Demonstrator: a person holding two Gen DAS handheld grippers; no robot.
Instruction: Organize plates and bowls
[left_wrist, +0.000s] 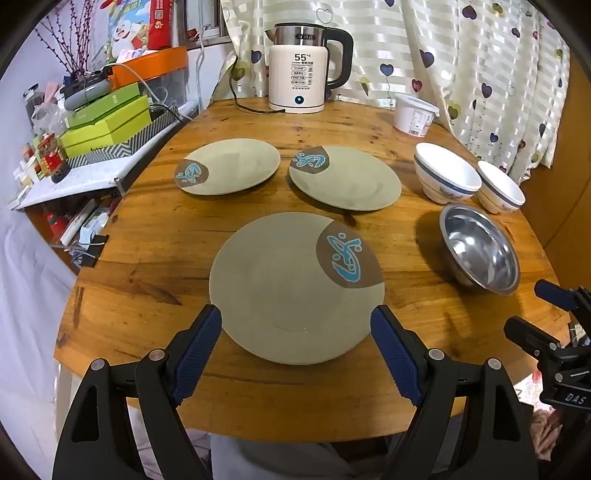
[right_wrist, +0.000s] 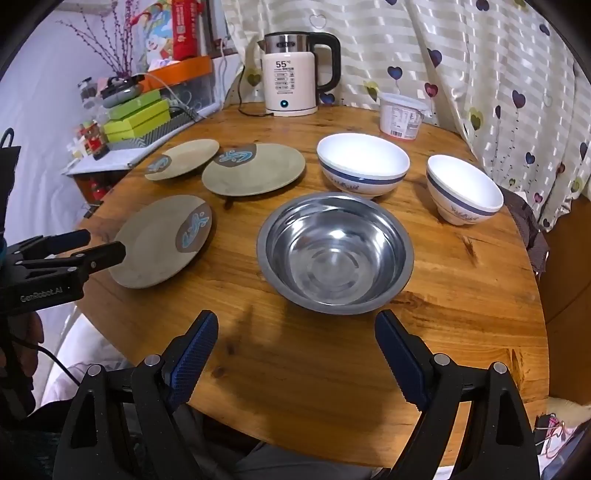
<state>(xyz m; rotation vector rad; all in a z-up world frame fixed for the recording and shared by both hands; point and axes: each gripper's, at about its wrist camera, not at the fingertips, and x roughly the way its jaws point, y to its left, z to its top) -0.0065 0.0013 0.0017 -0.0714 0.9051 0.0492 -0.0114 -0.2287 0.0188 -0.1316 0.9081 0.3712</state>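
Note:
Three beige plates with a brown-and-blue fish patch lie flat on the round wooden table (left_wrist: 147, 258): a near plate (left_wrist: 291, 291), a far left plate (left_wrist: 229, 166) and a far right plate (left_wrist: 347, 179). To their right stand a steel bowl (right_wrist: 334, 251), a larger white bowl with a blue band (right_wrist: 364, 164) and a smaller white bowl (right_wrist: 463, 190). My left gripper (left_wrist: 295, 321) hangs open just above the near plate's front edge, holding nothing. Over bare wood in front of the steel bowl, my right gripper (right_wrist: 295, 325) is open and empty.
A cream electric kettle (left_wrist: 299, 81) with its cord stands at the table's back edge, a white plastic tub (left_wrist: 413, 114) to its right. A cluttered shelf with green boxes (left_wrist: 107, 122) flanks the table's left side. A heart-patterned curtain (right_wrist: 480, 74) hangs behind.

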